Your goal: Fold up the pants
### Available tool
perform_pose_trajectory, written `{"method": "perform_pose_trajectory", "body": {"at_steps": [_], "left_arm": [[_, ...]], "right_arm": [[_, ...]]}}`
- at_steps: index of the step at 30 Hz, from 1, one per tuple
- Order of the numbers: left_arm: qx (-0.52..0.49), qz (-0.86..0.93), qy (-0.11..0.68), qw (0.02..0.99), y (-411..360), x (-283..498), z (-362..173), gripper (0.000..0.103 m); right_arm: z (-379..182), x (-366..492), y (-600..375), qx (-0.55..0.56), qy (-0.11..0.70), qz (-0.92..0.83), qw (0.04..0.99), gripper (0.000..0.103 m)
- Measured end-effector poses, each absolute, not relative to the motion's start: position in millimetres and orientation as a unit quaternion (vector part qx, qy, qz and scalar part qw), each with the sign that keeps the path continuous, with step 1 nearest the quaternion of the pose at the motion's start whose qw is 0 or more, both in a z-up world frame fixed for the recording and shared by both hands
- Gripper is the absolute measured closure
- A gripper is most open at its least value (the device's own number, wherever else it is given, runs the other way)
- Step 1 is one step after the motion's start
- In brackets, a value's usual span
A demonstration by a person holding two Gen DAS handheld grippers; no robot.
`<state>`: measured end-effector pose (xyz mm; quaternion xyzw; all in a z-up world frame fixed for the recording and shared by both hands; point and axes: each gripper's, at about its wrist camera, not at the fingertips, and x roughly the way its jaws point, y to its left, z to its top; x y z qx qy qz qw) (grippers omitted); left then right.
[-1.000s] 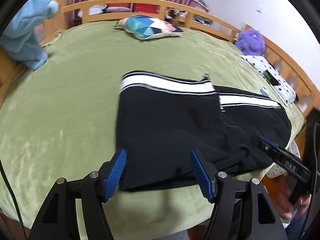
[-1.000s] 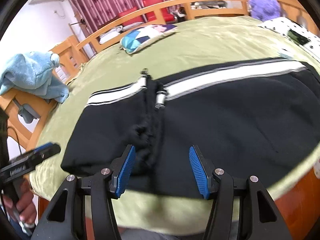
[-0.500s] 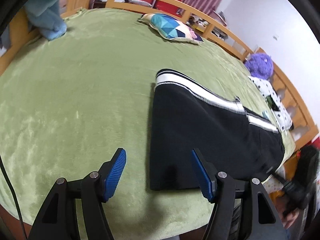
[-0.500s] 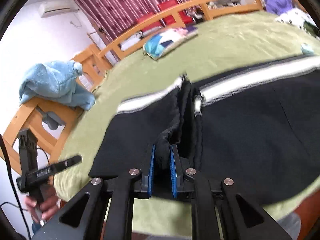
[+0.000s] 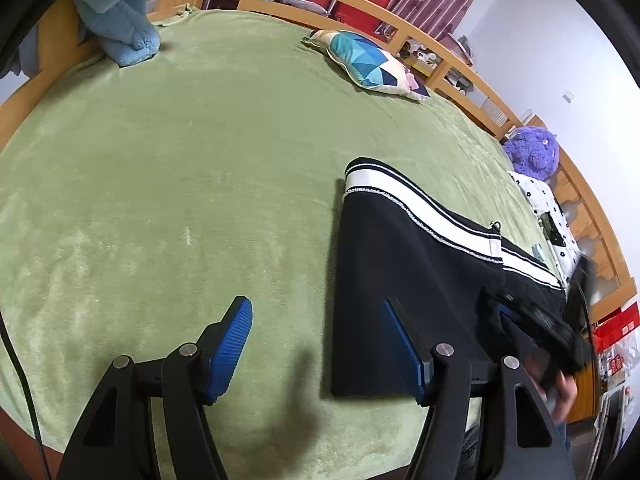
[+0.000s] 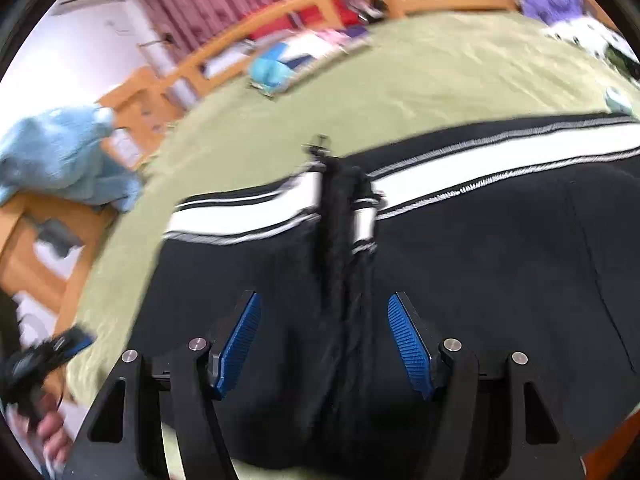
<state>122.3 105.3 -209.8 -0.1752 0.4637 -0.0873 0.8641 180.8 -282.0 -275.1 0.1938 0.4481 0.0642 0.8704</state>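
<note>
1. Right gripper [image 6: 324, 344] has just been opening; its blue pads stand released either side of a bunched ridge of the black pants [image 6: 480, 280].
2. Left gripper [image 5: 320, 348] spread, gripping nothing; pants' edge [image 5: 400, 280] lies by its right finger; green blanket [image 5: 180, 160] beyond.

Right gripper [image 6: 324, 344] — jaws just opened — hovers over bunched black pants [image 6: 480, 264].

Left gripper [image 5: 318, 344] hovers tilted downward, jaws spread wide, nothing between them. Right gripper [image 6: 324, 340] has just been opening, jaws apart, pads pressing nothing.
</note>
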Motion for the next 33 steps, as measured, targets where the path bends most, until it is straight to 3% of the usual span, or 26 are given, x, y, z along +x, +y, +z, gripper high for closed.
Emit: {"method": "perform_pose_trajectory", "body": {"at_steps": [1,2,3,4,5,9,11,12,14,17,23,28,33], "left_arm": [[-0.174,-0.087,0.465,0.864,105.2,122.8,-210.3,0.039],[-0.171,-0.087,0.468,0.863,103.4,124.3,-210.6,0.039],[-0.171,-0.088,0.47,0.862,101.6,126.3,-210.9,0.039],[-0.17,-0.089,0.471,0.861,99.9,127.7,-211.3,0.039],[-0.169,-0.091,0.473,0.86,96.5,130.5,-211.2,0.039],[-0.146,-0.111,0.468,0.865,76.8,134.6,-204.1,0.039],[-0.136,-0.125,0.463,0.867,66.1,134.3,-200.7,0.039],[-0.136,-0.132,0.462,0.866,61.7,134.5,-200.2,0.039],[-0.134,-0.141,0.465,0.863,49.6,135.2,-201.0,0.039],[-0.124,-0.149,0.478,0.857,30.8,134.6,-202.8,0.039],[-0.101,-0.145,0.484,0.857,12.7,122.3,-205.1,0.039],[-0.09,-0.146,0.525,0.834,-7.6,126.1,-235.4,0.039],[-0.065,-0.137,0.555,0.818,-25.4,126.0,-256.4,0.039]], "right_arm": [[-282.8,191.2,-281.1,0.199,0.463,0.067,0.861,0.038],[-287.1,198.1,-279.9,0.198,0.476,0.066,0.854,0.047],[-288.6,203.9,-273.6,0.19,0.473,0.071,0.857,0.059],[-286.7,204.9,-270.0,0.18,0.47,0.079,0.86,0.085],[-281.8,203.5,-268.0,0.168,0.464,0.091,0.865,0.089],[-230.4,178.4,-319.1,0.232,0.366,0.107,0.895,0.09],[-217.0,170.6,-345.5,0.204,0.345,0.054,0.914,0.089],[-219.4,172.2,-356.2,0.194,0.351,0.034,0.915,0.088],[-238.8,182.1,-370.8,0.206,0.395,0.024,0.895,0.073],[-276.0,192.6,-377.4,0.203,0.466,0.013,0.861,0.071],[-277.3,129.9,-379.4,0.24,0.404,0.02,0.883,0.061],[-290.7,96.4,-357.7,0.149,0.414,0.025,0.898,0.061],[-280.2,64.5,-385.0,0.183,0.393,0.05,0.9,0.059]]}}
